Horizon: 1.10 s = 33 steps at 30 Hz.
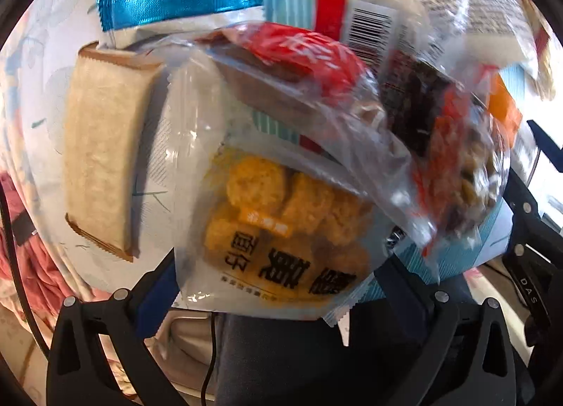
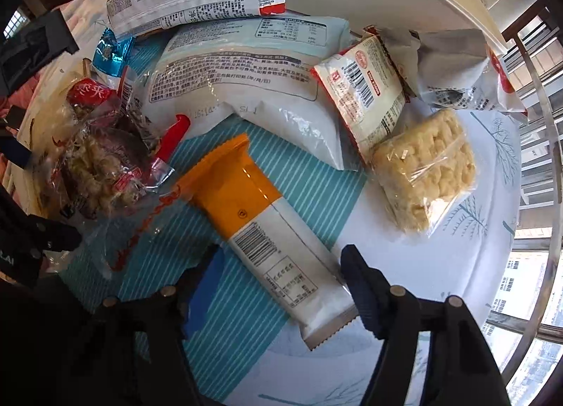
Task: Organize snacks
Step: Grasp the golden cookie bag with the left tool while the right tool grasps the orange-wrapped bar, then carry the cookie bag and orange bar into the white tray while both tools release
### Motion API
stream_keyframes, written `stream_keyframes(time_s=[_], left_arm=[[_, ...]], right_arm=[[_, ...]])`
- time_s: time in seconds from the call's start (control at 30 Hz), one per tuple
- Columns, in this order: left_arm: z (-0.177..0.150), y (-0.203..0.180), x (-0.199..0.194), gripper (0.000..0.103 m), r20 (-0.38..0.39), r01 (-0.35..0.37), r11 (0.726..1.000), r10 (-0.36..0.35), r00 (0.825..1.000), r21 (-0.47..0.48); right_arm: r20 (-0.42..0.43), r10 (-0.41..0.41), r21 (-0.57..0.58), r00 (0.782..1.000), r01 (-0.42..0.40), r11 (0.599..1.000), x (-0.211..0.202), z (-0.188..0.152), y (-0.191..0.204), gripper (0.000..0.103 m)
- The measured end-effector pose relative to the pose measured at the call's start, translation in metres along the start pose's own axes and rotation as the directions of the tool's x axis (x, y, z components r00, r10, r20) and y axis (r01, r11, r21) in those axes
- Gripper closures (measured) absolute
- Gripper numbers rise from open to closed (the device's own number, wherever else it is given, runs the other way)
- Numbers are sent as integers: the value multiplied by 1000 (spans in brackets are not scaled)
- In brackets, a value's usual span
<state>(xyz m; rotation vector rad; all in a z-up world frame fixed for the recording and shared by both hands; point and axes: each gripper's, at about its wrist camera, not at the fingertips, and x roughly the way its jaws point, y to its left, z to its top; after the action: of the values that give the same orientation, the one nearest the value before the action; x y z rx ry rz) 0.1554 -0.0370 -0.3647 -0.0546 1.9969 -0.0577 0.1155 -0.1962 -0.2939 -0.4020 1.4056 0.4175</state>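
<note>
Between the right tongs, orange-and-white snack pack, pads flanking

both wrist views look steeply down, close over the snacks, sharing the clear nut bag.

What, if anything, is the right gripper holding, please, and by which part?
Nothing yet: the right gripper straddles the white end of the orange-and-white packet, not clamped.

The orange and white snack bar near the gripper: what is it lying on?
The orange and white snack bar lies partly on a blue striped mat, its serrated end over the white tree-print tablecloth. Whatever lies directly beneath its middle is covered.
</note>
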Motion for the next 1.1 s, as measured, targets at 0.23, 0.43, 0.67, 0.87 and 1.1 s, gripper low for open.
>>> stream_keyframes(time_s=[0.23,0.43,0.67,0.87,1.1], left_arm=[[3,13,4,6,23,22,1000,-22,999,7],[-10,29,-2,15,62,48,999,-49,997,18],[-33,41,-9,16,79,32,995,-40,996,93],[-54,51,-38,16,143,27,986,-51,988,165],[-79,72,-86,16,257,-28,971,-35,966,235]], right_arm=[[3,9,1,1000,-9,1000,-2,4,1,59],[10,41,117,999,-42,992,-16,9,-11,64],[47,11,245,999,-22,969,-44,1,-4,64],[112,-47,346,993,6,938,-83,-7,14,64],[224,-97,446,970,-13,895,-133,-18,26,64]])
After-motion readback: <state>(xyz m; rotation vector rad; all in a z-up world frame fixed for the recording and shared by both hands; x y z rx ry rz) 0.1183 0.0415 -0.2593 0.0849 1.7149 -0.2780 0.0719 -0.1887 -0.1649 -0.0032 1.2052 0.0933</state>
